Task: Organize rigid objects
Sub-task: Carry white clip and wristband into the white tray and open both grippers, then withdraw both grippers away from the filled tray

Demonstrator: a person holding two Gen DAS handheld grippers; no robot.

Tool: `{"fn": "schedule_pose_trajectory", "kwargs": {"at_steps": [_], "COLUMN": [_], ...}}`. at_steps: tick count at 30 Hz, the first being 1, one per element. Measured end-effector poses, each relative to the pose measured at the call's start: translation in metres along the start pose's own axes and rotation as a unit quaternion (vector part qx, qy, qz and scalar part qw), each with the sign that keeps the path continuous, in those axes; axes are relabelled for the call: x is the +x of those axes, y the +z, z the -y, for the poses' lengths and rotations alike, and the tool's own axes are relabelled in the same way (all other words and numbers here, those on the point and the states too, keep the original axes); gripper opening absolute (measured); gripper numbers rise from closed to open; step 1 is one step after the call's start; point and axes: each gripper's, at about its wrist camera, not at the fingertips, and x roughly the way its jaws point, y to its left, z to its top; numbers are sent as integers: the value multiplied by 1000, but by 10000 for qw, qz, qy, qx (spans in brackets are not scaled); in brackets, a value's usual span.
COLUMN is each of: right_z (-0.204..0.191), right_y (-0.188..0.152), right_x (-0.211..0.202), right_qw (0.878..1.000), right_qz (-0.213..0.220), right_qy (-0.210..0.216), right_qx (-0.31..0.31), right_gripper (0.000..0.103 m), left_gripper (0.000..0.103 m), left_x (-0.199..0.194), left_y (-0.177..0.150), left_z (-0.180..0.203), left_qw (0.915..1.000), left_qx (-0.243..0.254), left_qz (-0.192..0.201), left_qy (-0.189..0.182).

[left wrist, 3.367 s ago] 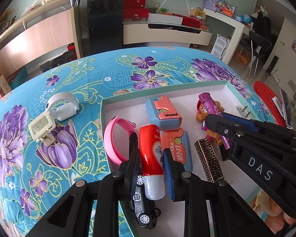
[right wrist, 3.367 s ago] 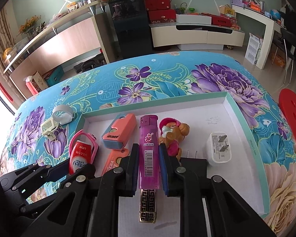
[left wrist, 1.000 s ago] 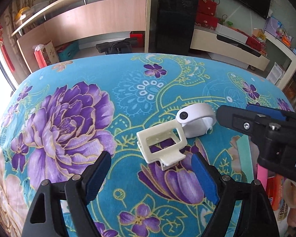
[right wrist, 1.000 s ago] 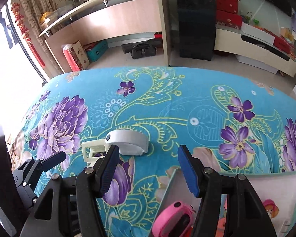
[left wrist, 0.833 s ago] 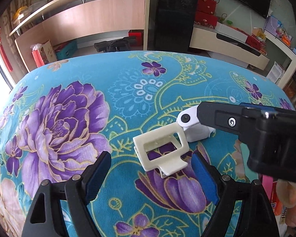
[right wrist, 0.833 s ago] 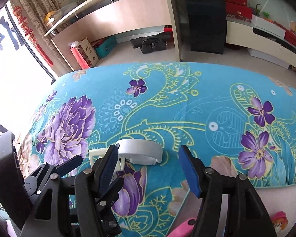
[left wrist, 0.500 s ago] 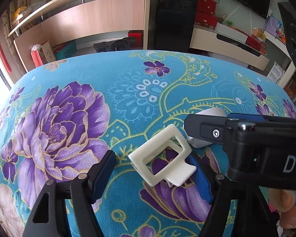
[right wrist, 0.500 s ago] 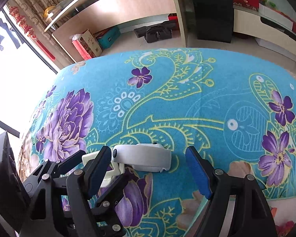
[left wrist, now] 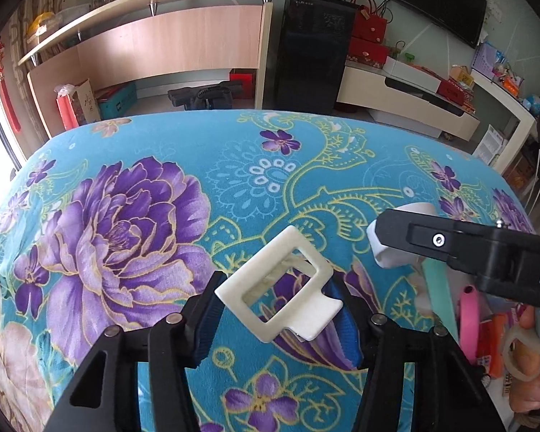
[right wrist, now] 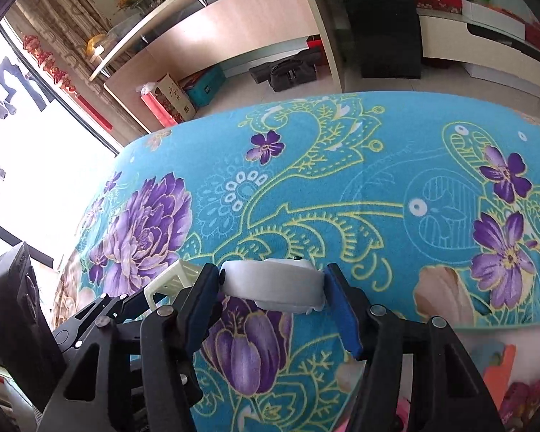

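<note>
1. Two hand-held grippers are working side by side over a table covered with a turquoise floral cloth (left wrist: 133, 151).
2. At the left, the left gripper (left wrist: 279, 306) is closing its jaws on a cream rectangular frame clip (left wrist: 280, 288). The blue pads (left wrist: 207, 318) are pressing the clip from both sides, and the clip is sitting tilted, its far corner raised off the cloth. The right pad is largely hidden behind the clip's tab.
3. In the right wrist view, only a corner of that cream clip (right wrist: 174, 277) is showing; the rest is covered by the black frame of the left gripper (right wrist: 140, 300), whose tips are hard to make out there.
4. Further right, the right gripper (right wrist: 271, 289) is closing its jaws on a white curved band (right wrist: 273, 282). Both pads (right wrist: 338, 306) are touching the band's ends, so the band is clamped between them, just above the cloth.
5. In the left wrist view, the white band (left wrist: 388, 255) is mostly hidden behind the right gripper's black finger, and only its near end is showing.
6. At the far right edge, a tray (left wrist: 437, 291) with a pale green rim is cut off by the frame. Pink and orange items inside it are too cropped to identify. A person's fingers (left wrist: 529, 388) are partly showing at the bottom right corner.
</note>
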Motion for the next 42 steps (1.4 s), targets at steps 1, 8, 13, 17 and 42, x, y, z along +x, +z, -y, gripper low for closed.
{"fn": "schedule_pose_trajectory", "kwargs": {"at_steps": [1,8,13,17,42], "right_z": [2,25,46,63,67], "right_y": [-6,-69,-119,-156,-205], "right_x": [-13,-106,-147,-161,-170], "right_qw": [9999,9962,9925,9897,9839], "right_qz": [101,699,696,631,519], "right_qy": [16,-279,-786,-939,-1451], "right_qx": [70,446,634,880,903], "right_gripper": [61,61,62,62,75], "left_gripper": [59,59,59,59,85], "left_x": [-9,-72,-102,-105,-110], "left_y": [-4,-23,-43,-66,-116], "left_z": [4,52,100,133,128], "left_qw": [10000,9971,9911,9872,9911], "left_qx": [45,517,1024,1353,1295], "left_qz": [52,477,576,402,-136], "left_qy": [-28,-297,-628,-742,-273]}}
